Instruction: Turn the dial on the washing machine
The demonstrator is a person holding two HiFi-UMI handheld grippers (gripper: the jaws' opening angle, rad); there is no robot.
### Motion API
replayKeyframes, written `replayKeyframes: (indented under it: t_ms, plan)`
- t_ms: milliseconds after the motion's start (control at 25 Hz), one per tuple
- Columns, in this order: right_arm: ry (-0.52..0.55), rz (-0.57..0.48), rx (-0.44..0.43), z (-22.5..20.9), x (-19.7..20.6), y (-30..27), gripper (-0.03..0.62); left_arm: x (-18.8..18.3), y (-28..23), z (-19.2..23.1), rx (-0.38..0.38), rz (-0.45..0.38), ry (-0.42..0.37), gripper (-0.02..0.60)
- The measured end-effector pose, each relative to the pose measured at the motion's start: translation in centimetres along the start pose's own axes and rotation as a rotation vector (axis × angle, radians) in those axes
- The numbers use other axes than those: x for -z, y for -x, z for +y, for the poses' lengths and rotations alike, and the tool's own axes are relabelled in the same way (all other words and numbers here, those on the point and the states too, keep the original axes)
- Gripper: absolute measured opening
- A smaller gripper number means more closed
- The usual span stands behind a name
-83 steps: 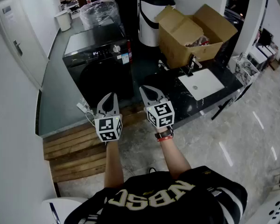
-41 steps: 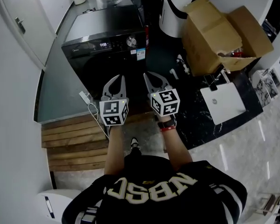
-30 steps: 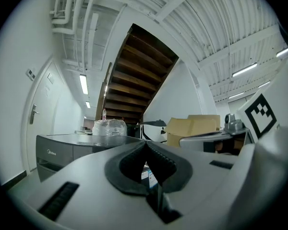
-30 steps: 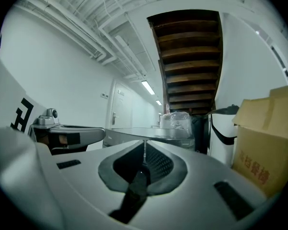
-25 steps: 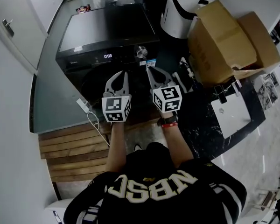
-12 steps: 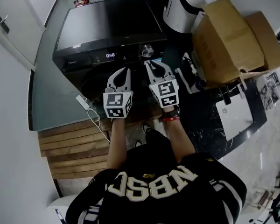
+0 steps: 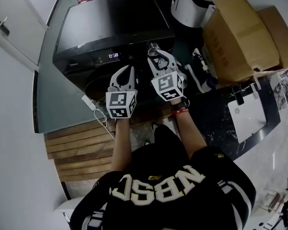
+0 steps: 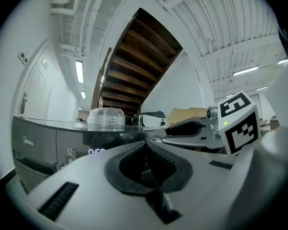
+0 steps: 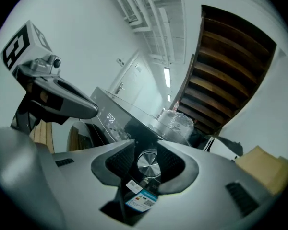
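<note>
The black washing machine (image 7: 110, 23) stands ahead of me, its lit display (image 7: 114, 55) on the front panel. Its round silver dial (image 7: 153, 46) sits at the panel's right end. My right gripper (image 7: 159, 57) is just in front of the dial. In the right gripper view the dial (image 9: 147, 162) shows in the gap of the right gripper (image 9: 146, 153), whose jaws are opening and whose pads stand clear of it. My left gripper (image 7: 125, 71) hangs lower, before the door, left of the right one. In the left gripper view the left gripper (image 8: 146, 147) is shut on nothing.
A white bin (image 7: 192, 4) and cardboard boxes (image 7: 245, 28) stand right of the machine. A black marble counter (image 7: 216, 123) with a white sink (image 7: 249, 114) lies at the right. Wooden steps (image 7: 77, 147) and a white plug with cable (image 7: 92, 104) are at the lower left.
I have come closer to the machine. The right gripper has reached forward up to the dial and its jaws have spread. The left gripper has stayed low and shut.
</note>
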State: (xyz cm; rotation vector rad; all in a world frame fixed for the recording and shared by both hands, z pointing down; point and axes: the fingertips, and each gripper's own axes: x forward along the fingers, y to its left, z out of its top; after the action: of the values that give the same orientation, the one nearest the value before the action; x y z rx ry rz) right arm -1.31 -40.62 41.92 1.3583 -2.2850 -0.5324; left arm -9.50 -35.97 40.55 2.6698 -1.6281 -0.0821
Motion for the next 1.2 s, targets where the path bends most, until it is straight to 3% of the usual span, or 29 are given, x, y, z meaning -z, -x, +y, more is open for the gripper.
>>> replayKeyframes:
  t_ms: [320,520,680,960,1200]
  plan:
    - [0.337,0.085,-0.023,0.3,1.4,-2.7,0.222,0.3,-0.8,0.3,0.001,0.007,-0.006,0.014]
    - [0.583,0.137,-0.05,1.1,2.9,-4.3,0.244,0.6,-0.9,0.9,-0.012,0.013,-0.009,0.014]
    - [0.708,0.175,-0.05,1.1,3.8,-5.3,0.244,0.8,-0.8,1.3,-0.021,0.015,-0.009,0.014]
    - [0.826,0.201,-0.064,1.4,4.7,-5.9,0.245,0.9,-0.9,2.1,-0.038,0.015,-0.007,0.014]
    - [0.768,0.188,-0.048,1.3,4.5,-6.1,0.242,1.2,-1.2,2.4,-0.047,0.013,0.005,0.014]
